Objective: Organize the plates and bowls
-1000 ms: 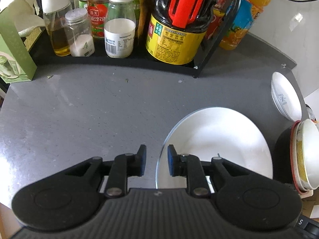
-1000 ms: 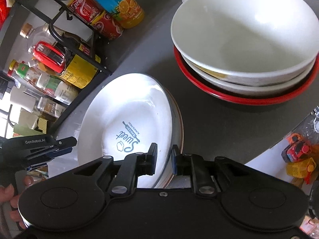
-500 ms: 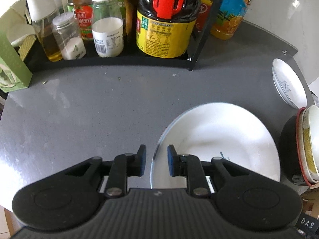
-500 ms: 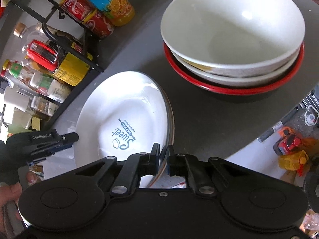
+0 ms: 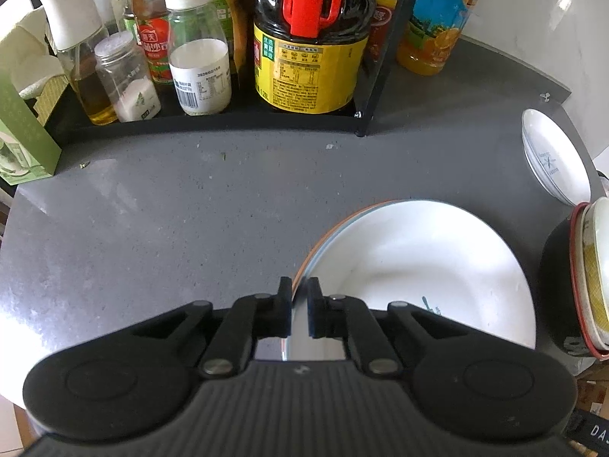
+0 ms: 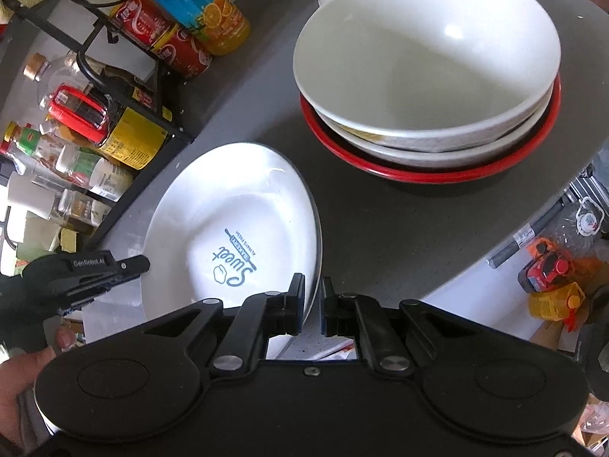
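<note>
Speckled grey counter (image 5: 160, 228); glossy round plate (image 5: 418, 259)

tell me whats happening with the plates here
A person is gripping the round white plate with blue "Sweet" lettering from two sides: the left hand-held gripper and right hand-held gripper are each clamped on its rim. The stack of white bowls in a red-rimmed bowl sits beside it on the grey countertop.
</note>
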The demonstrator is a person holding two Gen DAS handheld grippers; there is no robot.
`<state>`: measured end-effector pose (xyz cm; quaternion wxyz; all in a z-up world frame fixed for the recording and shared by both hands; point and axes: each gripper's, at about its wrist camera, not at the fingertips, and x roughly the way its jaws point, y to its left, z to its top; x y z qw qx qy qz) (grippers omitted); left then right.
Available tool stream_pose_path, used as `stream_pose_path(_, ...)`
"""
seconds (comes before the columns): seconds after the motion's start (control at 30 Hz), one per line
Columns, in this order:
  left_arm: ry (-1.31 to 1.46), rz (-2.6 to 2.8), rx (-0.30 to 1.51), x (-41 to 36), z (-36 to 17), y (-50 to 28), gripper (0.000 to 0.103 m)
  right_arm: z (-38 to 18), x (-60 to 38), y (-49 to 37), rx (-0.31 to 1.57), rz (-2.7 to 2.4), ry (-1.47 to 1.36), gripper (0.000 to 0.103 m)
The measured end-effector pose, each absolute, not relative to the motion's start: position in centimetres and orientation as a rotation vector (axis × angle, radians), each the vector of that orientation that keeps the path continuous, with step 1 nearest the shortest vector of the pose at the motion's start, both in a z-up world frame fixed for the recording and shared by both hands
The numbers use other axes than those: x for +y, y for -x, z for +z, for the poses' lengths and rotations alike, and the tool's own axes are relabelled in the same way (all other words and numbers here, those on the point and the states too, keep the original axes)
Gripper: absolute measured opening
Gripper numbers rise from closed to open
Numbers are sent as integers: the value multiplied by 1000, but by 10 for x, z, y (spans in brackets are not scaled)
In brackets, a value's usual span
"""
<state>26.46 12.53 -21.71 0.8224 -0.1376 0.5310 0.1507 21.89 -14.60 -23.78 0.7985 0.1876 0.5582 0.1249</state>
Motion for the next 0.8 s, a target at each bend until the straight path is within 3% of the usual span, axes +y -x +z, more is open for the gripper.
stream_pose_path(0.3, 284, 339, 1128, 131, -216, -273, 6, -240, -137, -224, 1165, 306, -349, 4)
stream_pose_path(0.4, 268, 339, 1125, 133, -210, -275, 9, -236, -139, -226, 1178, 318, -363, 10)
stream_pose_path(0.5, 265, 322, 1125, 134, -201, -278, 12, -225, -140, -225, 1157, 335, -358, 23)
stream_pose_path(0.6, 251, 324, 1130, 133, -194, -280, 22, -214, -139, -226, 1135, 352, -337, 27)
stream_pose_path(0.8, 257, 293, 1112, 122, -175, -283, 54, -191, -141, -231, 1075, 370, -335, 45)
